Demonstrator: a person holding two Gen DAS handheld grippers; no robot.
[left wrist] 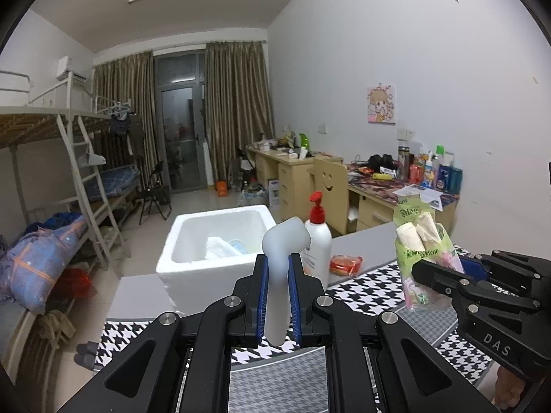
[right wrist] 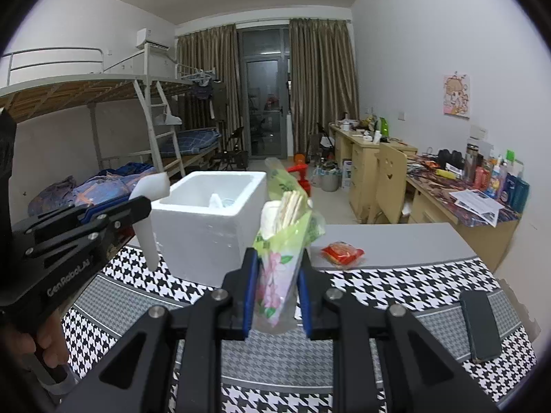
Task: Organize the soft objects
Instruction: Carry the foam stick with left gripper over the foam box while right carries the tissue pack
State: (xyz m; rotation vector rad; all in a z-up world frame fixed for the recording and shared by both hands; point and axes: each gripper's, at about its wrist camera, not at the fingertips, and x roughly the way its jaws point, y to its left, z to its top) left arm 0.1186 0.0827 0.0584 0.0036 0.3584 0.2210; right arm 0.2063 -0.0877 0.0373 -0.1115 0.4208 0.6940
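My left gripper point(left wrist: 278, 268) is shut on a white foam piece point(left wrist: 280, 241) with a bent top, held upright above the table. It also shows in the right wrist view point(right wrist: 151, 203) at the left. My right gripper point(right wrist: 278, 275) is shut on a green plastic tissue pack point(right wrist: 284, 237), held upright; the same pack shows in the left wrist view point(left wrist: 422, 241) at the right. A white foam box point(left wrist: 193, 258) stands on the table beyond both grippers, with soft white items inside; it also shows in the right wrist view point(right wrist: 203, 223).
A white pump bottle with a red top point(left wrist: 318, 237) stands right of the box. A red snack packet point(right wrist: 342, 252) lies on the grey table. A dark phone point(right wrist: 480, 325) lies on the houndstooth cloth point(right wrist: 396, 285). Bunk beds stand left, desks right.
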